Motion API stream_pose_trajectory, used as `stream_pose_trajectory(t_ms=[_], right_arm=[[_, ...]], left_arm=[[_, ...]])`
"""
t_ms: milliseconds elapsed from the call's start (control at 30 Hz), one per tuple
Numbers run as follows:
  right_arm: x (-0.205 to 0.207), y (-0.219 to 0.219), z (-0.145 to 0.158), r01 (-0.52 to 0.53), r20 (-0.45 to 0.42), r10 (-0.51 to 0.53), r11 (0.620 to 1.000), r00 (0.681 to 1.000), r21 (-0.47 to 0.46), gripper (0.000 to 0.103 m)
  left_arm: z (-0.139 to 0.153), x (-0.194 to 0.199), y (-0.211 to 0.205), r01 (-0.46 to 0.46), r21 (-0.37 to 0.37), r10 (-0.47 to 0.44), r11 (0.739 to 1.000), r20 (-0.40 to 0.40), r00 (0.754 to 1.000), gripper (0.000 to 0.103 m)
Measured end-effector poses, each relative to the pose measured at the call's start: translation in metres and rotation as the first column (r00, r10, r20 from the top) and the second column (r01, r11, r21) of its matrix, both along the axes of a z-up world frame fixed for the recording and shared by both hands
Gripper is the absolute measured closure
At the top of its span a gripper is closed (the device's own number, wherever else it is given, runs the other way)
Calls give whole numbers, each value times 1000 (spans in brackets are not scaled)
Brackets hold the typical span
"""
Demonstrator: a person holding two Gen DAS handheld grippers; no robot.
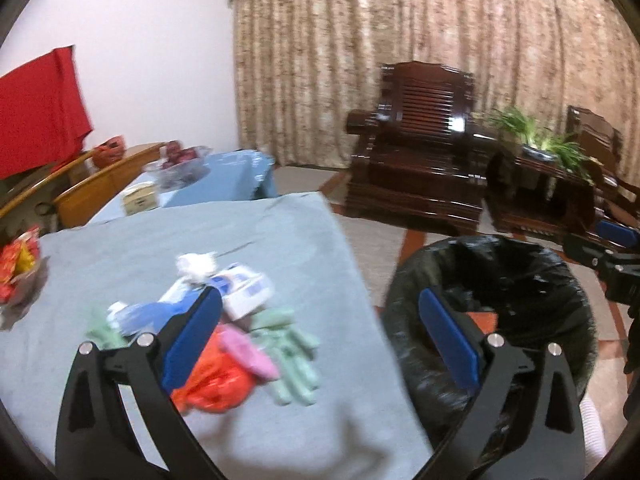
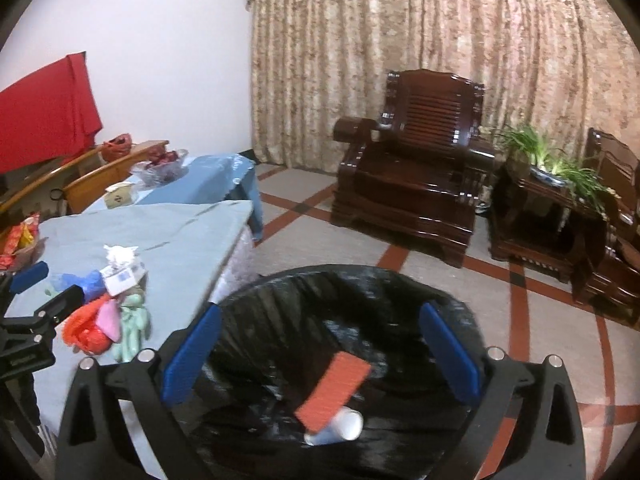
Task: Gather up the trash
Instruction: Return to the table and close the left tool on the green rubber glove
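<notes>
A pile of trash lies on the grey-blue tablecloth (image 1: 248, 240): a crumpled white tissue (image 1: 196, 266), a white and blue box (image 1: 246, 290), blue plastic (image 1: 144, 316), an orange bag (image 1: 216, 380), a pink piece (image 1: 248, 352) and green gloves (image 1: 292, 356). My left gripper (image 1: 320, 340) is open and empty, above the table's right edge between pile and bin. The bin with a black liner (image 2: 352, 292) stands on the floor right of the table. My right gripper (image 2: 320, 352) is open over it. An orange card (image 2: 334, 390) and a white cup (image 2: 340, 426) are inside the bin.
A snack bowl (image 1: 18, 272) sits at the table's left edge. A second table behind holds a fruit bowl (image 1: 178, 164) and a small box (image 1: 140, 198). Dark wooden armchairs (image 2: 412, 184) and a plant stand (image 2: 552, 200) stand by the curtain.
</notes>
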State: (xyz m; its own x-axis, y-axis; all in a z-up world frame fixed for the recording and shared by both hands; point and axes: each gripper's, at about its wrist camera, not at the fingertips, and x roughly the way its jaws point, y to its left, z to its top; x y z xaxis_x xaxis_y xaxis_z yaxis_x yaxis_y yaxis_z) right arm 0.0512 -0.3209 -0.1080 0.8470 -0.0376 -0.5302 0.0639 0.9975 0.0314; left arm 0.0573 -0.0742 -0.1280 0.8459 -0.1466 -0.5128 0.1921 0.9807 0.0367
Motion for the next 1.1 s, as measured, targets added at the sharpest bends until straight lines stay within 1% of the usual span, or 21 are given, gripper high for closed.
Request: stream_pose_trajectory(t_ms=[167,267,367,567,700,867,900,1100], right_arm=[[9,34,-6,-65,-7,65,998,998,14,6],[15,55,-11,-109,-10,109,994,994,15,6],[22,74,-14,-143,-6,143,989,990,27,6],[37,112,-19,-206,12,206,976,978,62,6],[50,143,-26,-248,12,248,967,969,62,6],[65,180,-36,-297,5,297,953,955,63,6],[69,188,-39,-305,2,305,950,952,62,6],[86,219,-52,-333,-19,334,942,942,47,12]], left_arm=[[0,-3,45,-85,3,85,996,-4,996,7],[-2,-2,79,-140,5,140,990,-5,990,7],[-4,-2,103,-188,12,189,982,-6,982,7],[-11,1,150,-290,31,290,957,-14,957,7],[-21,7,181,-351,40,352,936,-32,935,7],[-35,20,208,-407,41,409,912,-75,909,8],[-40,22,210,-416,41,418,908,-83,905,9],[-64,42,220,-417,56,420,907,-131,898,18]])
